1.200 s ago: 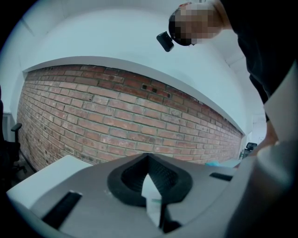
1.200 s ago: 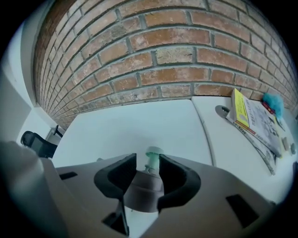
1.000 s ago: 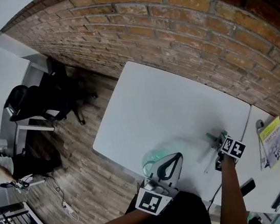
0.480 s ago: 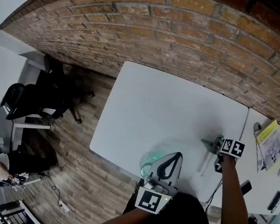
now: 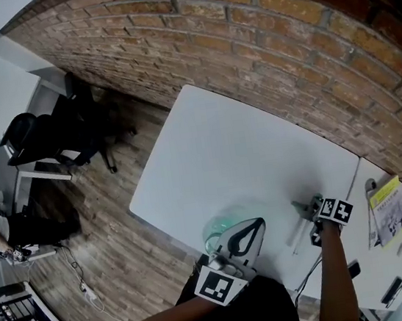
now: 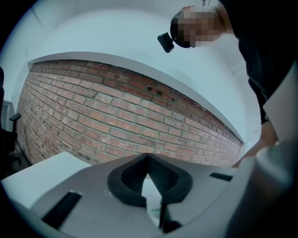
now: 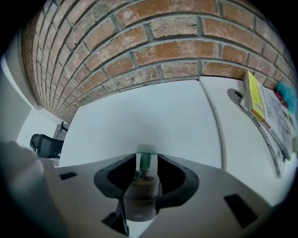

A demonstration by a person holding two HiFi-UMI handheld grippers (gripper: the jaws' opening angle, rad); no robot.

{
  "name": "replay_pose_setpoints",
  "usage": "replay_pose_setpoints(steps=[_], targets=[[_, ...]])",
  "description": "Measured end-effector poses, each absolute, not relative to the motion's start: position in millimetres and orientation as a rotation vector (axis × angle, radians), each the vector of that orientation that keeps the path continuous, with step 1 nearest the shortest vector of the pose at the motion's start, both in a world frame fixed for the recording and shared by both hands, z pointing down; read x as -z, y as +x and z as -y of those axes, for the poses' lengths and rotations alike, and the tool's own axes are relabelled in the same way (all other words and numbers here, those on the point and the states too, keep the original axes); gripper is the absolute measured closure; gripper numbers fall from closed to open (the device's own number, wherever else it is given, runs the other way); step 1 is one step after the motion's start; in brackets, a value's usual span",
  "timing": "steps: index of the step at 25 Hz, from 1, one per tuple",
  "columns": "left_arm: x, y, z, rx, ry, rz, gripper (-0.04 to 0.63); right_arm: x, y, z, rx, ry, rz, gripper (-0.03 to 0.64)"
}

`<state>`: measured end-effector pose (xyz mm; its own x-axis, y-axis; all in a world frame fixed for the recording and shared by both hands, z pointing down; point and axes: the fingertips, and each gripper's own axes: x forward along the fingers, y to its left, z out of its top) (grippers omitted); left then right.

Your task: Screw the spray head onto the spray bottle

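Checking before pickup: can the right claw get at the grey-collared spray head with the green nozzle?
Likely yes: the right claw straddles the grey-collared spray head, its jaws just closing onto the collar, with nothing blocking.

The left gripper and right gripper are pale grey plastic with black ribbed pads and dark rectangular slots. Each bears a white cube with black square markers. At the frame's bottom, the person wears a black top.

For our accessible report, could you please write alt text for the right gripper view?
The right tongs, having just closed further, grip a spray head by its collar, green stem pointing away over a white table. A brick wall runs behind, and a yellow booklet lies at far right.
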<state>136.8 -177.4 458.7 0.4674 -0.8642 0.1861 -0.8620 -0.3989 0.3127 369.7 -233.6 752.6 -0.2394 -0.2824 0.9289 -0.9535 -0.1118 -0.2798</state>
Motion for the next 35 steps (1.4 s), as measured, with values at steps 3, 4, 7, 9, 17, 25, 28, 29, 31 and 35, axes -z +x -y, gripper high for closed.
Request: replay_pose_setpoints(steps=[3, 4, 7, 9, 17, 25, 28, 29, 31, 35], targets=[[-458.5, 136.5, 176.6, 0.006, 2.357, 1.452, 0.597, -753.1, 369.3, 233.3, -1.391, 1.374, 1.54, 0.472], [-458.3, 137.0, 176.3, 0.003, 2.36, 1.448, 0.597, -753.2, 369.2, 232.5, -1.4, 1.371, 1.538, 0.472], [-458.5, 140.4, 176.0, -0.006, 2.378, 1.434, 0.597, -754.3, 369.3, 232.7, -1.434, 1.364, 1.534, 0.472], [-458.8, 143.4, 176.7, 0.0, 2.383, 1.428, 0.597, -755.3, 370.4, 233.3, -1.441, 1.356, 1.528, 0.472], [-452.3, 144.7, 177.3, 0.035, 2.398, 1.421, 0.597, -754.7, 372.6, 229.3, -1.467, 1.373, 1.531, 0.523], [-452.5, 156.3, 171.2, 0.018, 2.431, 1.398, 0.597, -750.4, 370.9, 221.9, -1.406, 1.366, 1.587, 0.532], [-450.4, 157.3, 166.6, 0.029, 2.42, 1.396, 0.597, -744.8, 369.2, 218.0, -1.392, 1.352, 1.615, 0.534], [-449.6, 157.3, 165.5, 0.03, 2.42, 1.396, 0.597, -742.8, 368.0, 217.6, -1.384, 1.35, 1.625, 0.534], [-447.4, 158.7, 164.6, 0.037, 2.425, 1.396, 0.597, -737.8, 366.9, 217.8, -1.37, 1.349, 1.641, 0.537], [-441.2, 155.3, 158.0, 0.058, 2.441, 1.396, 0.597, -728.6, 359.4, 210.3, -1.33, 1.346, 1.67, 0.541]])
